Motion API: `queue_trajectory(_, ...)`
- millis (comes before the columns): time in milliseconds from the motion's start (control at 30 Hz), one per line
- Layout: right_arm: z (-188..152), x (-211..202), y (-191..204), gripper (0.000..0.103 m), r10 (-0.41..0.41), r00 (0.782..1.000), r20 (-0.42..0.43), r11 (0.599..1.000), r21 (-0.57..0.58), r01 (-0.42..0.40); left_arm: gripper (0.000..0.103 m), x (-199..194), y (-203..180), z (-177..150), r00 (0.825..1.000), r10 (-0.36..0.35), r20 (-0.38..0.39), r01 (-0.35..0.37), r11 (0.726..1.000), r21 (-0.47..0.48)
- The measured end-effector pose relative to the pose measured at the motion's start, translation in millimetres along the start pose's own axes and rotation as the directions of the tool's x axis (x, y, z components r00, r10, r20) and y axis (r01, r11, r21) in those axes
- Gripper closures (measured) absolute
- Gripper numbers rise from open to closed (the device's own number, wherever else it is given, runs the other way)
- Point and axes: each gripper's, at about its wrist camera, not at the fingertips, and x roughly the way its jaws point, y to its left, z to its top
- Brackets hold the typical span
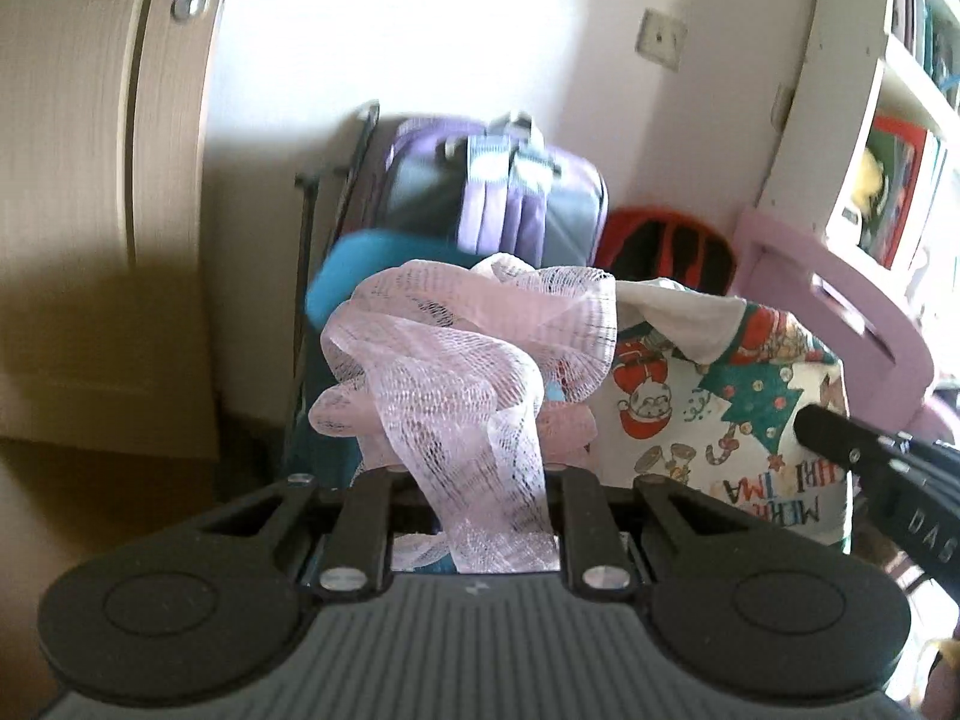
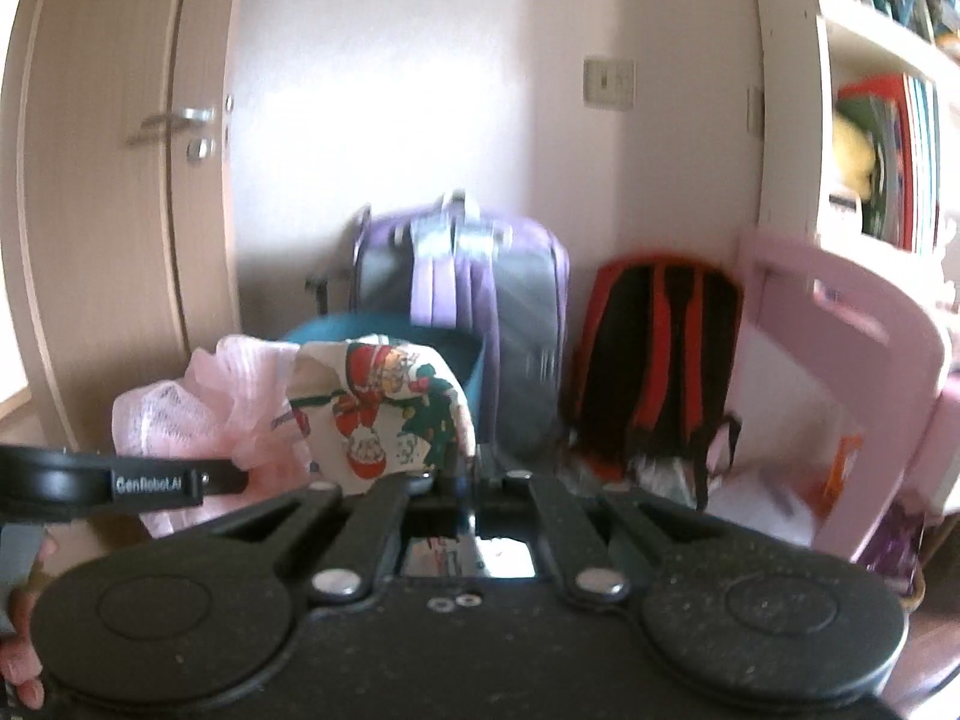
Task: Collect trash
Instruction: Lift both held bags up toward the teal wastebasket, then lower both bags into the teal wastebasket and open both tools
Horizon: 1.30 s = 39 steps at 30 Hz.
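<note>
A bundle of pink mesh netting (image 1: 456, 360) rises from between the fingers of my left gripper (image 1: 474, 471), which is shut on it; the mesh hides the fingertips. To its right hangs a crumpled paper napkin with a Christmas print (image 1: 720, 420), and the tip of my right gripper (image 1: 810, 426) meets its right edge. In the right wrist view my right gripper (image 2: 462, 471) is shut on the Christmas napkin (image 2: 384, 414). The pink mesh (image 2: 198, 402) sits just left of it, with the left gripper (image 2: 228, 477) reaching in from the left edge.
A teal round container (image 2: 456, 354) stands behind the held items. A purple backpack (image 2: 510, 312) and a red-and-black backpack (image 2: 654, 348) lean on the wall. A door (image 2: 120, 180) is at left; a pink furniture frame (image 2: 870, 348) and bookshelf (image 2: 888, 138) are at right.
</note>
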Motion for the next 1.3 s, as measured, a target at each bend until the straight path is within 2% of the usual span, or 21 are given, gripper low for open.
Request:
queue_trajectory(333, 85, 40, 12, 0.102, -0.009, 0.992, 0.128, 1.000, 0.028, 0.006, 0.085, 20, -5, 86, 0.995, 0.041, 0.093, -0.043, 0.999, 0.027)
queue_trajectory(567, 120, 85, 19, 0.102, 0.013, 0.988, 0.157, 0.996, 0.084, -0.026, 0.085, 56, 8, 113, 0.991, 0.081, 0.109, -0.087, 0.995, 0.054)
queue_trajectory(700, 119, 124, 20, 0.102, 0.032, 0.992, 0.125, 0.993, 0.112, -0.046, 0.085, 84, 18, 114, 0.992, 0.103, 0.080, -0.108, 0.992, 0.068)
queue_trajectory(867, 107, 170, 18, 0.102, 0.061, 0.997, 0.051, 0.987, 0.147, -0.068, 0.085, 126, 28, 103, 0.992, 0.125, 0.008, -0.125, 0.988, 0.088)
queue_trajectory(1033, 86, 204, 21, 0.102, 0.076, 0.997, -0.028, 0.992, 0.107, -0.072, 0.085, 163, 31, 88, 0.989, 0.124, -0.083, -0.116, 0.988, 0.099)
queue_trajectory(1167, 69, 224, 24, 0.101, 0.085, 0.991, -0.100, 0.995, 0.065, -0.078, 0.085, 181, 24, 80, 0.983, 0.126, -0.133, -0.106, 0.983, 0.148)
queue_trajectory(1300, 61, 231, 31, 0.099, 0.092, 0.987, -0.130, 0.996, 0.020, -0.090, 0.085, 196, 19, 76, 0.975, 0.128, -0.179, -0.094, 0.978, 0.188)
